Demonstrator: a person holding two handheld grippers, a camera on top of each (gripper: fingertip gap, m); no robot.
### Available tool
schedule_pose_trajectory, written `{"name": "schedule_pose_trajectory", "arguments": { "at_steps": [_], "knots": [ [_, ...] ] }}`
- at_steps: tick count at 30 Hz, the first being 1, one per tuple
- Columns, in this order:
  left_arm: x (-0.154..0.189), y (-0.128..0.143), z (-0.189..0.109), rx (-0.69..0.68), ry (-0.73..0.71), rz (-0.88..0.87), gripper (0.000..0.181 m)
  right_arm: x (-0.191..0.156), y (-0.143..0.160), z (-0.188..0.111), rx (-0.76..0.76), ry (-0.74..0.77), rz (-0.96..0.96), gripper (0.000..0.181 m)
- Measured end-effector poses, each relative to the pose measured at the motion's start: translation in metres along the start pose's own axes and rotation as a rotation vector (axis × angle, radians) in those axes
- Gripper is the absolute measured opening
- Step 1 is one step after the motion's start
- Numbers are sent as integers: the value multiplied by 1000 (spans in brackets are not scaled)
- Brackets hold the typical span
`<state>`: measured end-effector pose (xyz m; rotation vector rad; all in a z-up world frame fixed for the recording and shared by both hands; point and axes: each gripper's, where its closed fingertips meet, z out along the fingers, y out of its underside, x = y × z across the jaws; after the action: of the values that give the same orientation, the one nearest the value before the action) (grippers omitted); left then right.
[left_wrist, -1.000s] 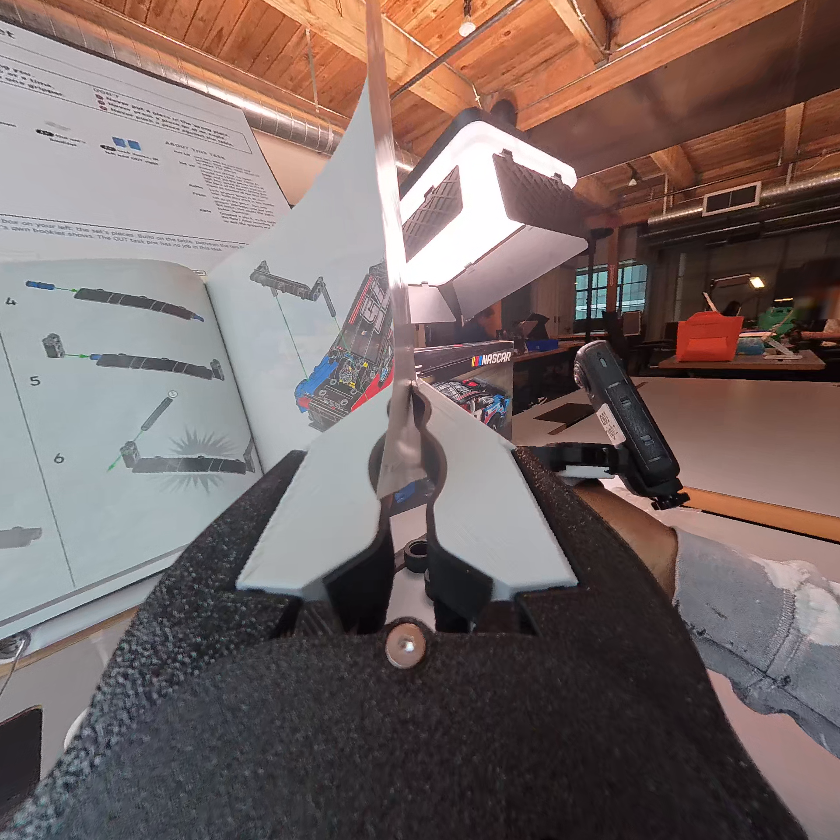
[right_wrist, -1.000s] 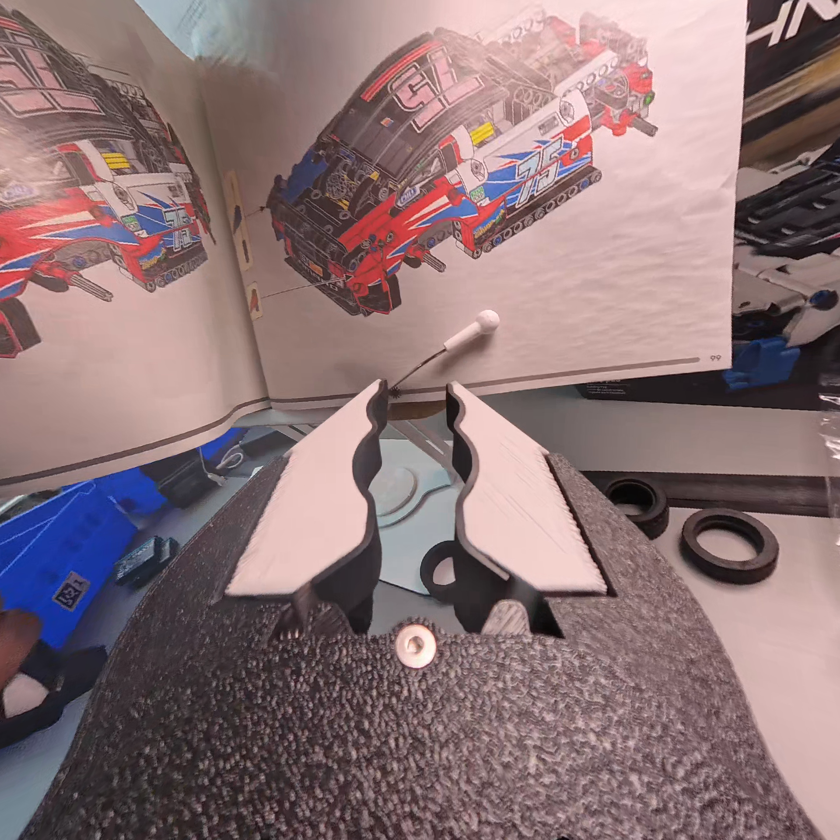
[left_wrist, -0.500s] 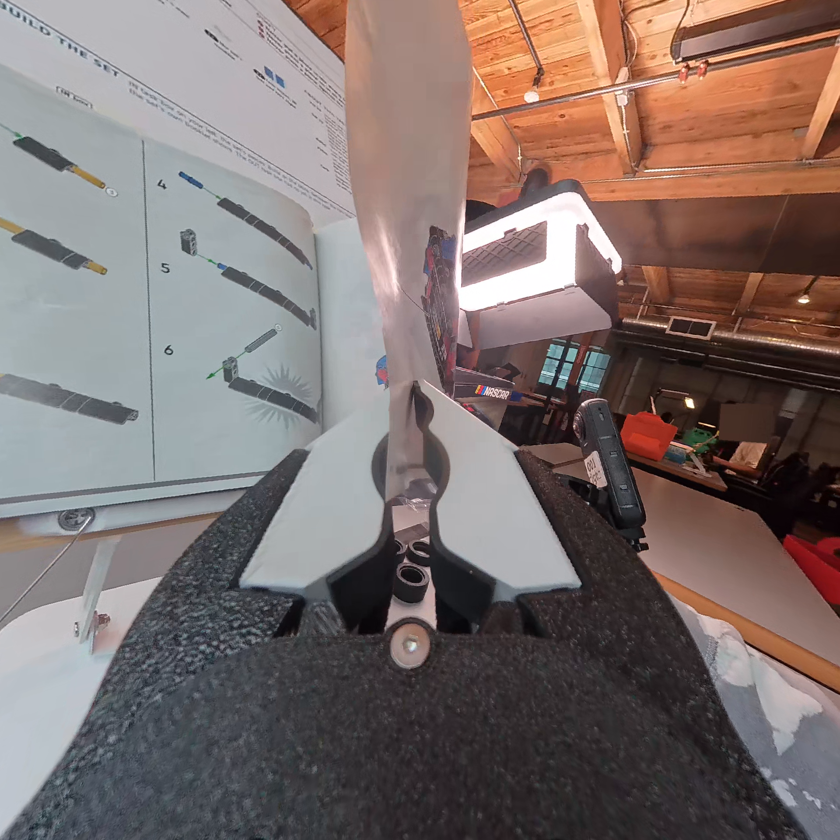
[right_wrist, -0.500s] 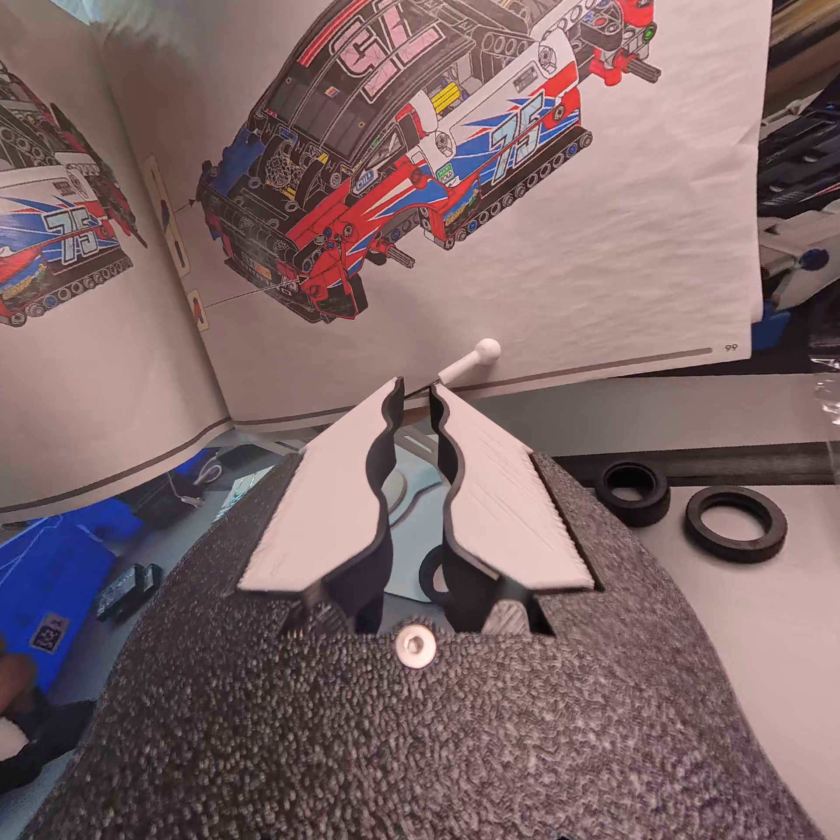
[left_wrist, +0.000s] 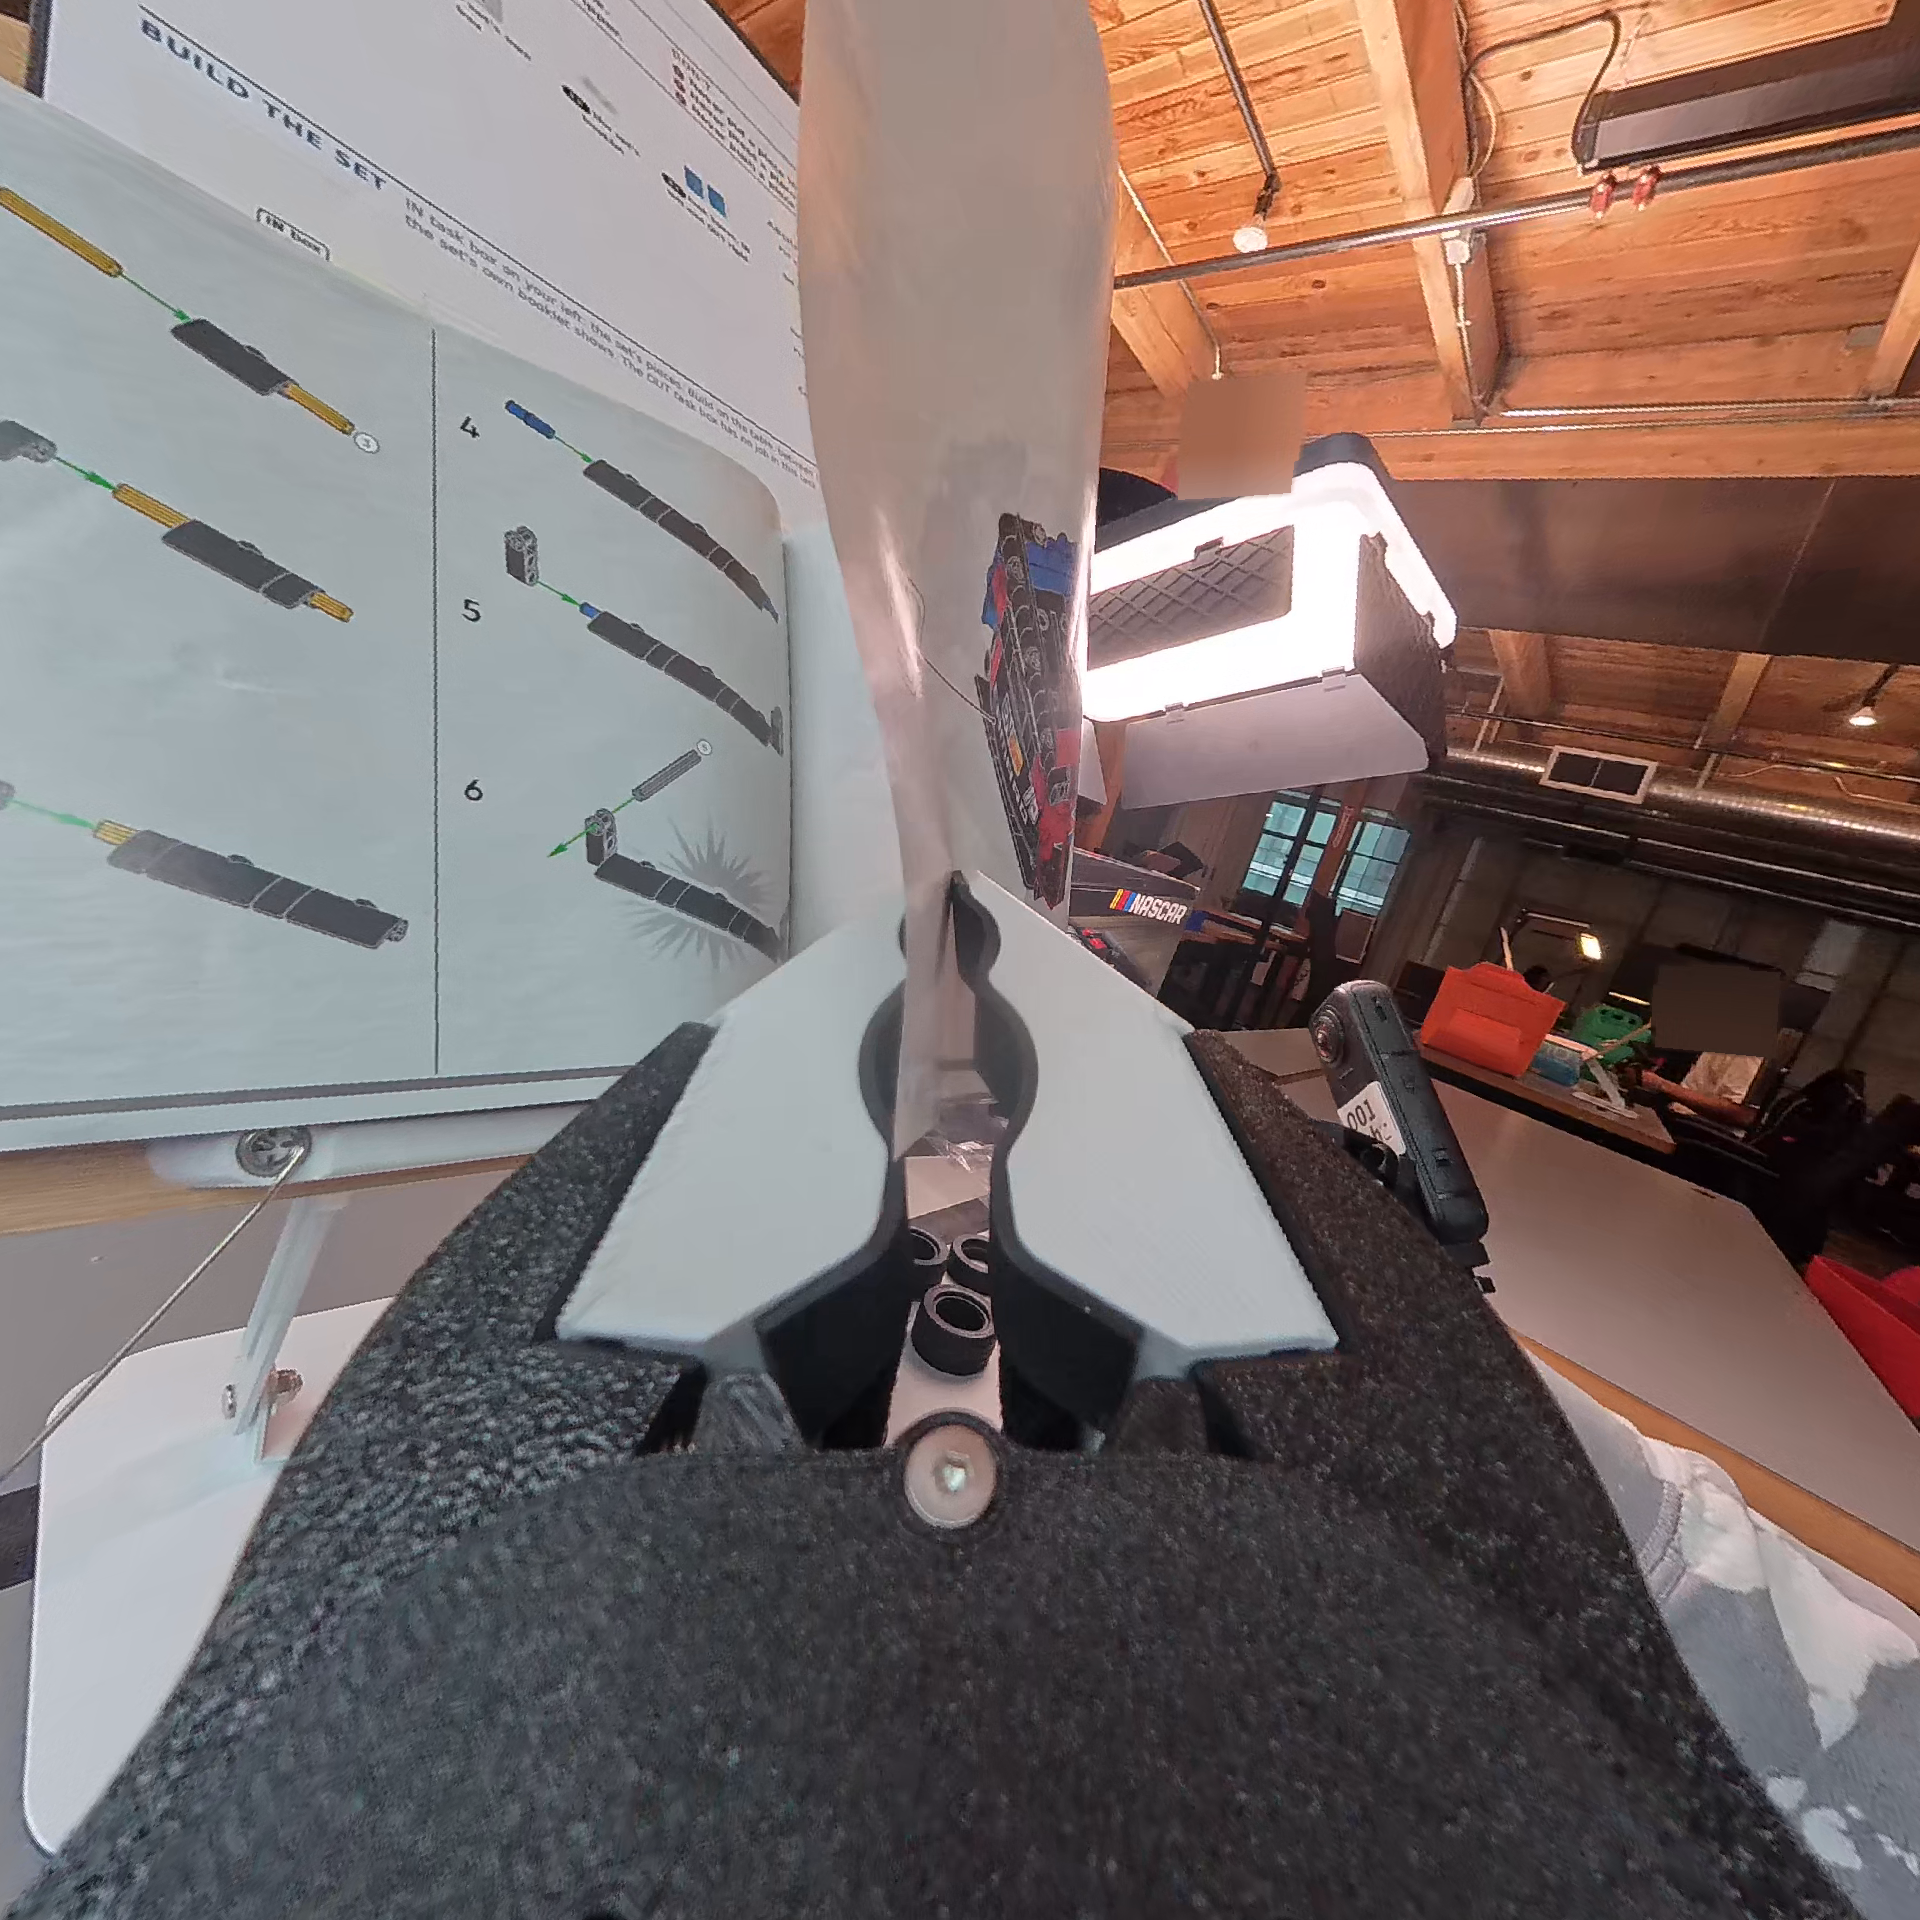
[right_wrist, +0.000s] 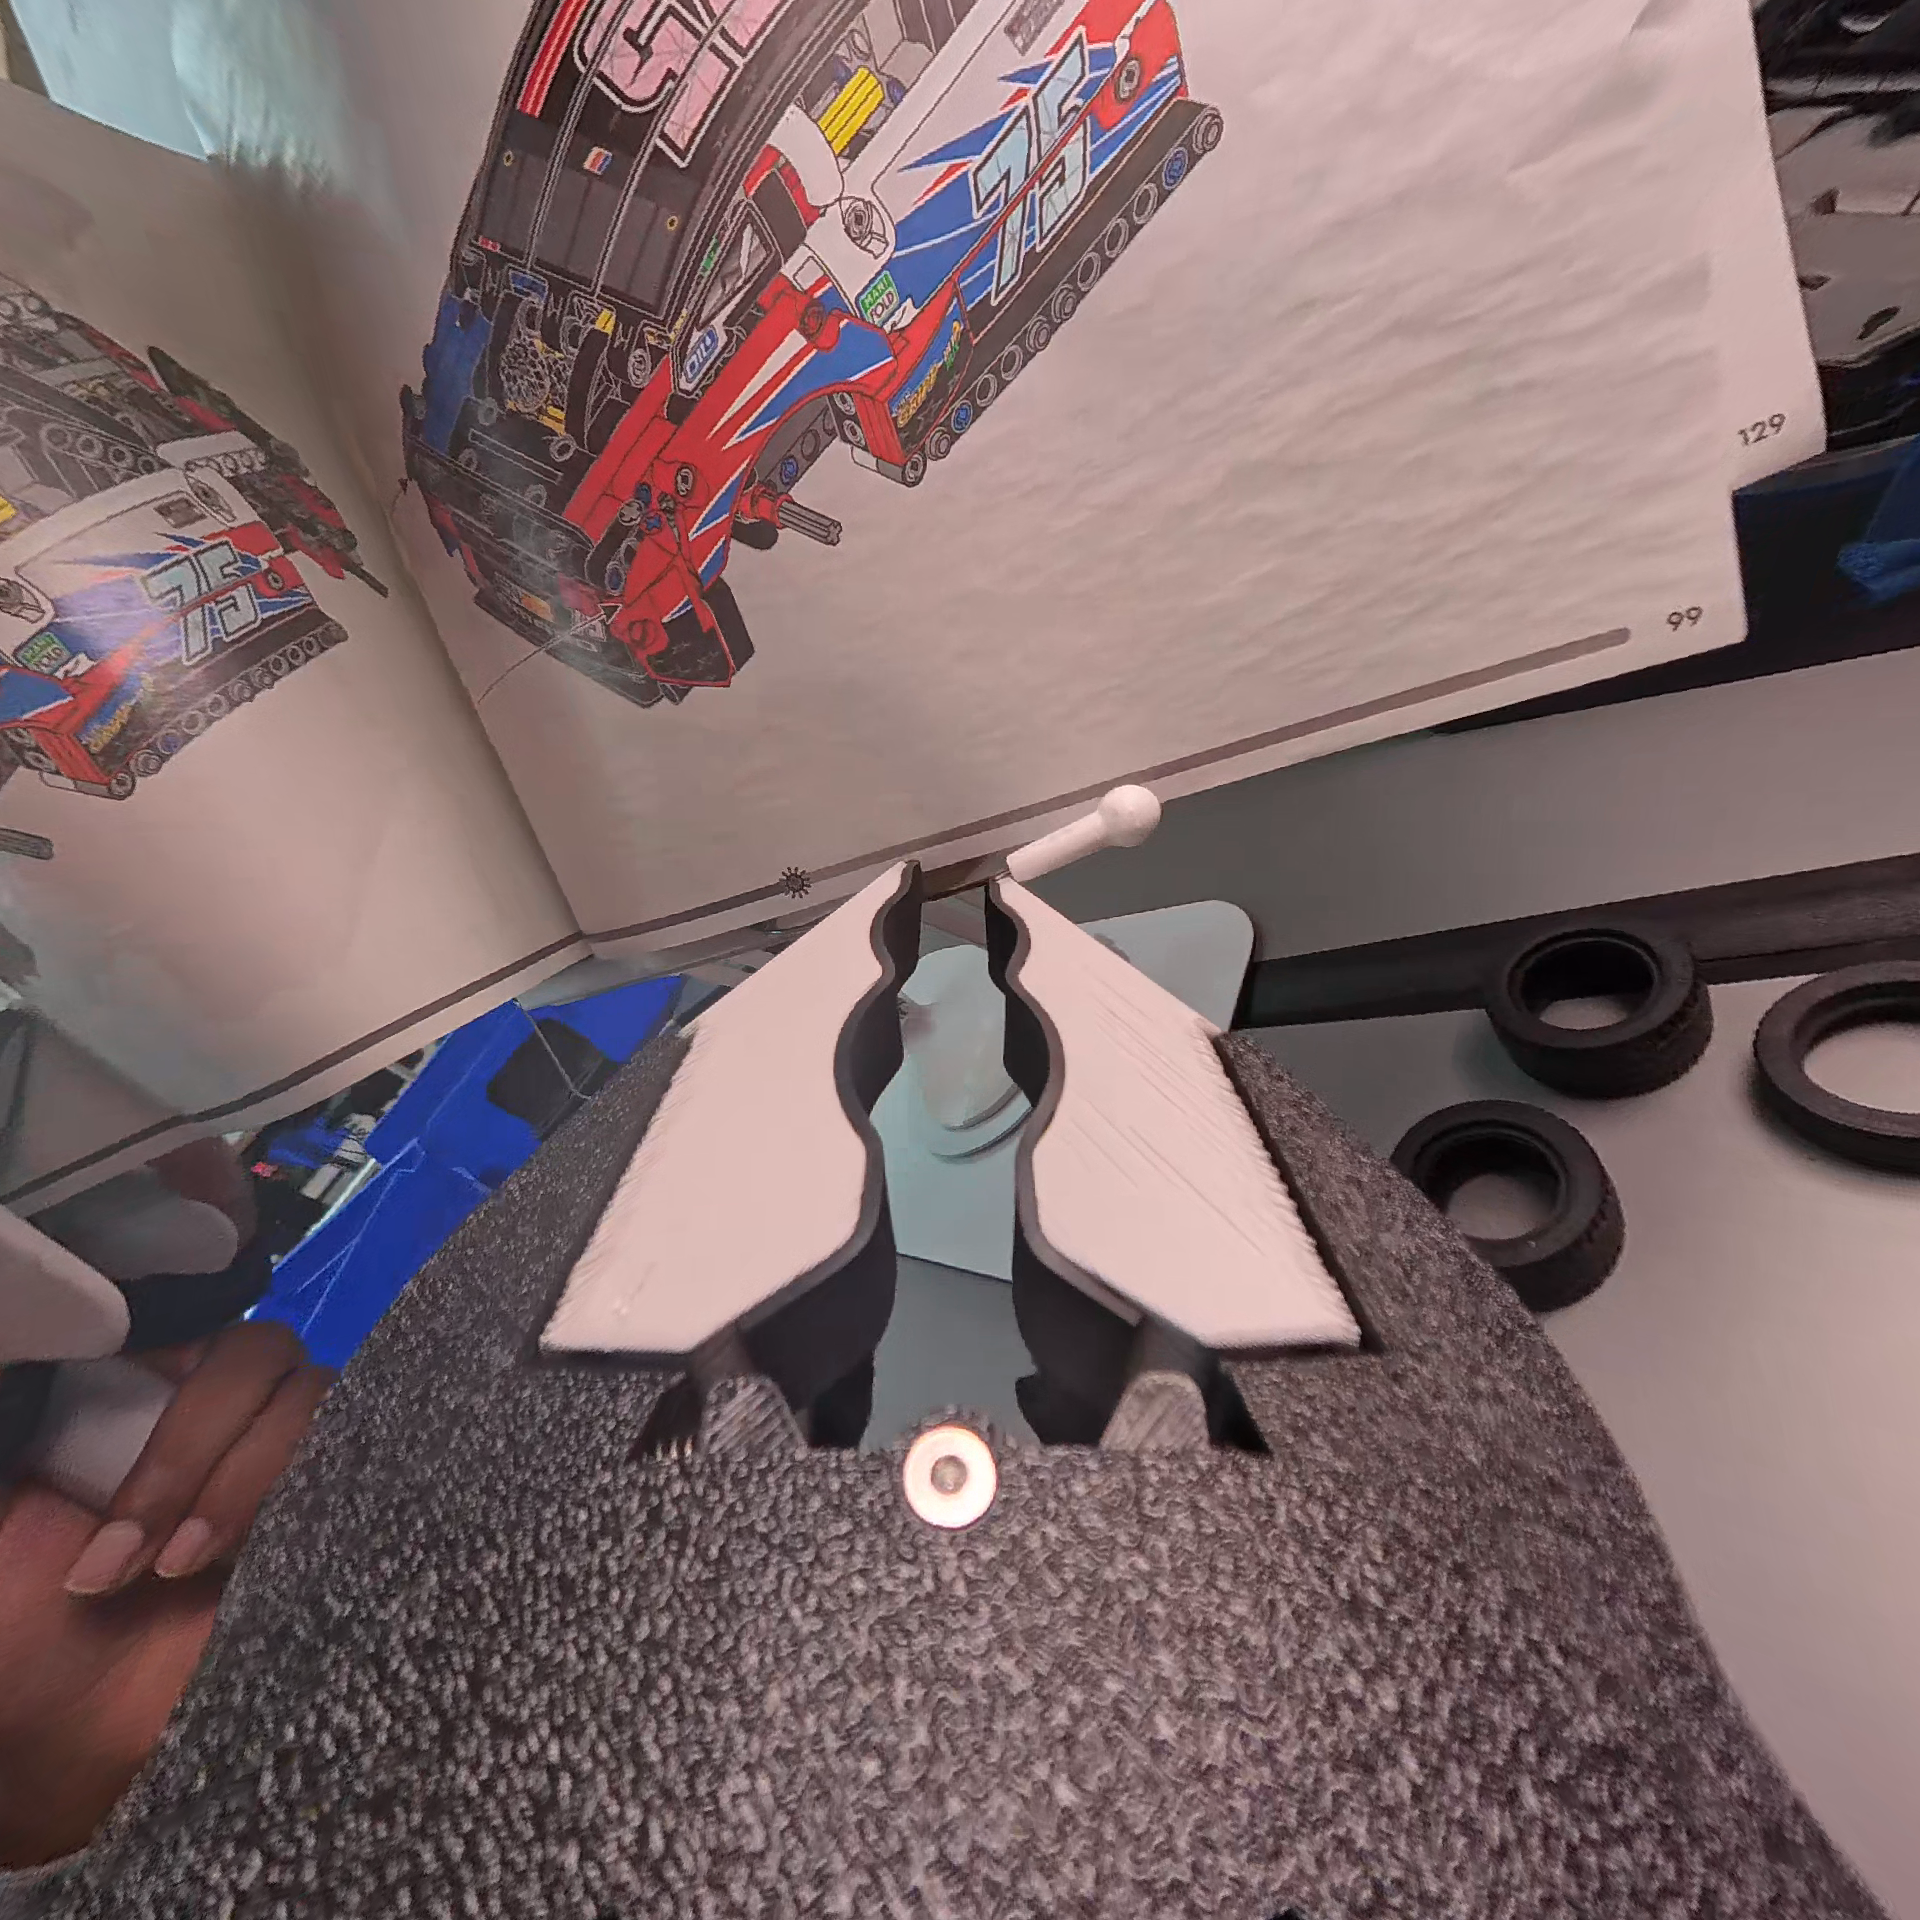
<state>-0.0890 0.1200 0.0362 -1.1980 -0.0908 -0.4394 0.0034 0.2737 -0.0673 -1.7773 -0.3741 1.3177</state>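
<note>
My left gripper (left_wrist: 951, 894) is shut on the lower edge of one page (left_wrist: 935, 416) of an open instruction booklet (left_wrist: 312, 675). It holds the page upright and edge-on, curling above the fingers. The booklet stands on a white holder (left_wrist: 135, 1507). In the right wrist view the same booklet (right_wrist: 1247, 416) shows race car drawings. My right gripper (right_wrist: 951, 894) is open by a narrow gap and empty, its tips just below the page's bottom edge. It is beside a white ball-tipped pin (right_wrist: 1091, 831) of the holder.
Two black tyres (right_wrist: 1600, 1023) (right_wrist: 1507, 1195) and a flat black ring (right_wrist: 1849, 1060) lie on the grey table to the right. A blue box (right_wrist: 416, 1143) and a person's hand (right_wrist: 156, 1455) are at the lower left. A lit lamp panel (left_wrist: 1247, 623) hangs ahead.
My left gripper has swung the held page leftwards, so more of the left-hand pages shows. My right gripper has narrowed its gap and moved closer to the page's bottom edge.
</note>
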Motion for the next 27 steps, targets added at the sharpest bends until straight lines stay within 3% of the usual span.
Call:
{"name": "schedule_pose_trajectory", "arguments": {
  "at_steps": [1, 7, 10, 13, 15, 18, 21, 22, 25, 27],
  "knots": [
    [1, 0, 0, -1, 1, 4, 0, 0, 0, -1, -1, -5, 3, 13],
    [24, 4, 6, -23, 47, 90, 0, -7, -18, -24, 62, 20, -120, 39],
    [40, 12, 13, -44, 79, 137, 0, -74, -42, -48, 165, -185, -335, 49],
    [62, 28, 26, -110, 121, 220, 0, -142, -46, -73, 145, -349, -510, 78],
    [78, 42, 36, -161, 146, 317, 0, -172, -43, -87, 94, -380, -595, 101],
    [98, 63, 51, -202, 163, 494, 0, -190, -37, -102, 30, -333, -724, 115],
    [108, 85, 62, -245, 184, 601, 6, -178, -35, -102, -48, -225, -735, 102],
    [109, 93, 66, -269, 191, 627, 12, -166, -37, -99, -68, -172, -749, 90],
    [111, 113, 69, -321, 238, 664, 32, -127, -52, -94, -76, -6, -780, 26],
    [112, 116, 65, -325, 263, 659, 39, -112, -64, -92, -52, 25, -783, 8]
  ]
}}
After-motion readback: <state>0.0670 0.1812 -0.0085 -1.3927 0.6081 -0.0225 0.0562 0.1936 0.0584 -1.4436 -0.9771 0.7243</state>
